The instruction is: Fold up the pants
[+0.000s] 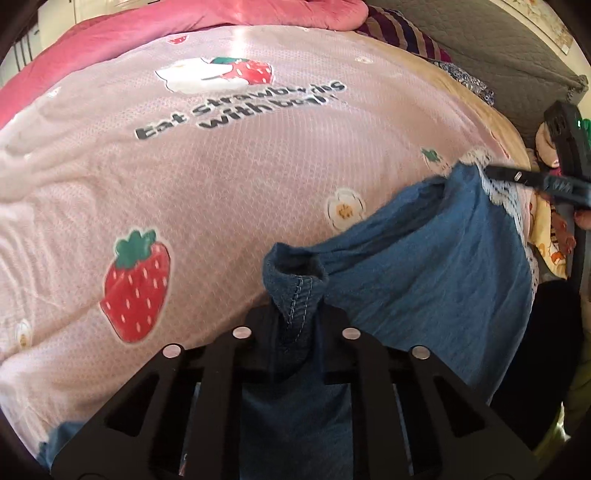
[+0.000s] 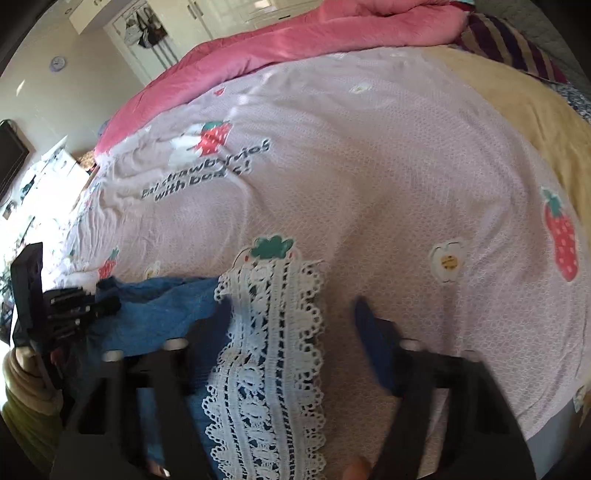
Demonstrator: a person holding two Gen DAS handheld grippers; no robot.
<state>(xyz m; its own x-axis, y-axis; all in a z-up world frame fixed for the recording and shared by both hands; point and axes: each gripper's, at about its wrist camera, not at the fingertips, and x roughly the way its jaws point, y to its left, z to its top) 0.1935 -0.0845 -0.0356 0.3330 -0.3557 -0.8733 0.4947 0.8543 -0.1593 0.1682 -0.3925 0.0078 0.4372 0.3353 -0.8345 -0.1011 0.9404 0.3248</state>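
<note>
Blue denim pants (image 1: 424, 258) with a white lace trim (image 2: 269, 332) lie on the pink strawberry-print sheet (image 1: 221, 166). In the left wrist view my left gripper (image 1: 297, 317) is shut on a stitched hem of the pants, and the cloth bunches up between its fingers. That gripper also shows at the left of the right wrist view, as the left gripper (image 2: 99, 306) on the blue cloth. My right gripper (image 2: 295, 317) stands over the lace strip with its fingers apart. The lace lies against the left finger (image 2: 221, 314), while the right finger (image 2: 365, 321) is clear of it.
A pink quilt (image 2: 295, 40) is heaped at the far side of the bed, with a striped pillow (image 1: 399, 33) and a grey quilted headboard (image 1: 498, 48) beside it. A cartoon-print cloth (image 1: 554, 240) lies past the pants. Room furniture stands at the left (image 2: 55, 173).
</note>
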